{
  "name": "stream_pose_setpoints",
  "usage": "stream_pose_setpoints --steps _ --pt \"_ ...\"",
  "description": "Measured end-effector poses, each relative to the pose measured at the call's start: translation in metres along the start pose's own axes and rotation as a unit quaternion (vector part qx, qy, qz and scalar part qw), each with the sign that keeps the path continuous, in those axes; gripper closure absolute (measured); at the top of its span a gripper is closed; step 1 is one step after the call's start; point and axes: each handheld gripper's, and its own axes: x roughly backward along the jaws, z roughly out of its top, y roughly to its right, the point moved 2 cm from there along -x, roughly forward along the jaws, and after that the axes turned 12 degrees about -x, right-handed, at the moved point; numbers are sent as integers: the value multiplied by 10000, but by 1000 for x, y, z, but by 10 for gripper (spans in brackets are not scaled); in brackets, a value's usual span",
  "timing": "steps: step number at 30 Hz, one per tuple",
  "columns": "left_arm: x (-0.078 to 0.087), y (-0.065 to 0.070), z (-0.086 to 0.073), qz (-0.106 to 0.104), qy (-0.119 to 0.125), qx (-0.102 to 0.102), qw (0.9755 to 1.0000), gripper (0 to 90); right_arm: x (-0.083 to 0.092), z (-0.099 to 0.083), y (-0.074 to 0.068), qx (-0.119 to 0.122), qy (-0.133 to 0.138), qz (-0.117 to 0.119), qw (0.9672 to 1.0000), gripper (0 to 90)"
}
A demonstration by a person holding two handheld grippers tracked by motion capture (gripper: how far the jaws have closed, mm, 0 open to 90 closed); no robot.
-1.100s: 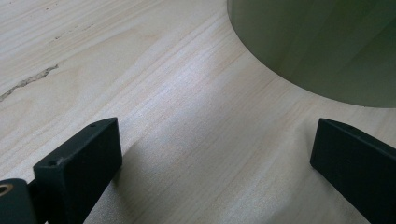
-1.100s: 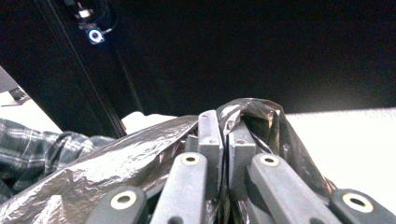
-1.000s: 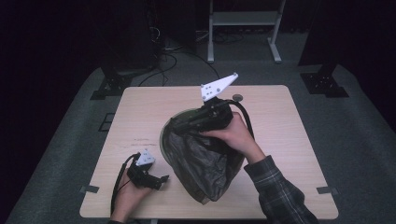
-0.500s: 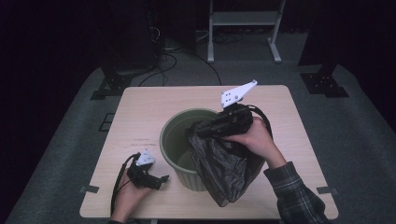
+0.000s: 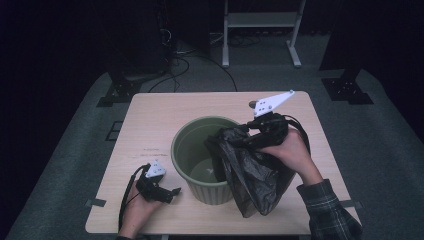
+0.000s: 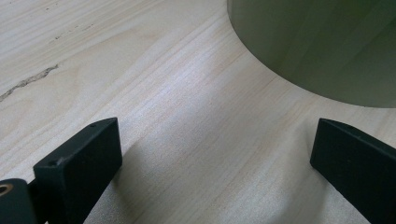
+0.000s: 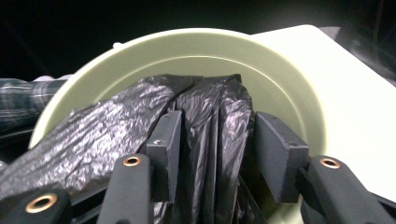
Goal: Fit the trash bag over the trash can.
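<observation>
Dark room, grey carpet, pale wooden table (image 5: pixel 150 125) at centre.

Item: green bin (image 5: pixel 192 145), round, upright on the table, open at the top; just left of the right claw and just right of the left claw.

Item: black plastic bag (image 5: pixel 250 170), crumpled; upper folds bunched between the right claw's jaws and draped over the near right rim of the bin, rest hanging down outside the bin wall beneath the hand.

Item: right claw (image 7: pixel 212 144), above the bin's right rim, grey plate on top. Jaws about half open, just been opening; bag folds (image 7: pixel 210 121) standing between them, touching the left pad, a slight gap at the right pad. Grip loosened, not pressed tight.

Item: left claw (image 6: pixel 212 163), resting low on the table near the front left edge. Jaws wide apart, nothing between them but bare wood; bin wall (image 6: pixel 317 46) just ahead.
</observation>
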Motion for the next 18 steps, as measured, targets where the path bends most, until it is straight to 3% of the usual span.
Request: stream_pose_setpoints --steps 4,6,8,11,15,18 --pt "0 0 0 0 -2 -3 10000 7 7 -8 7 -100 94 -138 9998 507" --pt "0 0 0 0 -2 -2 10000 7 9 -11 10 -118 130 -173 9997 659" --pt "0 0 0 -20 7 -23 10000 7 10 -14 11 -17 113 -362 9993 765" --pt "3 0 0 -31 26 -91 10000 7 8 -15 13 24 75 -489 9988 813" --pt "11 -2 1 -155 305 -3 9994 7 6 -15 14 63 80 -489 9988 840" --pt "16 -3 4 -273 341 -36 9990 7 6 -15 14 68 86 -486 9988 840"
